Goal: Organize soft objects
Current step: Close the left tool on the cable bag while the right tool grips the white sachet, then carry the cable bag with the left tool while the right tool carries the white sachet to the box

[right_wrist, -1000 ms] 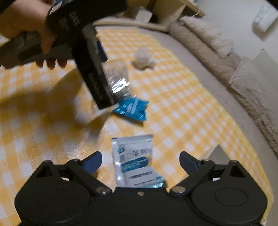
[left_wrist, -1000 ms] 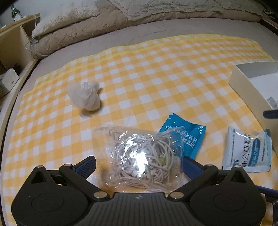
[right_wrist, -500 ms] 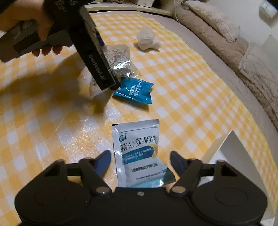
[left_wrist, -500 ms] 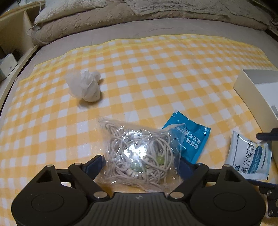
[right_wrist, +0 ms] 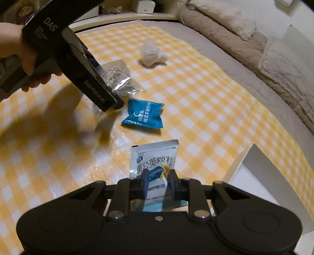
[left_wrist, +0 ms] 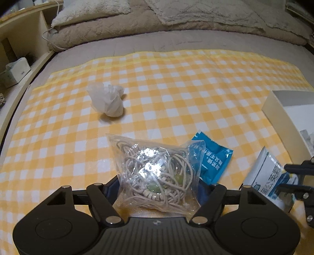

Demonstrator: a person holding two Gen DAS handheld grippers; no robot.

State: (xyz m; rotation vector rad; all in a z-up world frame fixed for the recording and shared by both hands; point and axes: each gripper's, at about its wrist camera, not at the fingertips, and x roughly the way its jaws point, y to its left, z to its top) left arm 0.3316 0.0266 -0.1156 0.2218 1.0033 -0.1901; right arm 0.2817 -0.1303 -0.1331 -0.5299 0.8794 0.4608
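Bed [left_wrist: 176, 41] — checked cloth [left_wrist: 176, 82] spread over it, pillows [left_wrist: 94, 11] behind.
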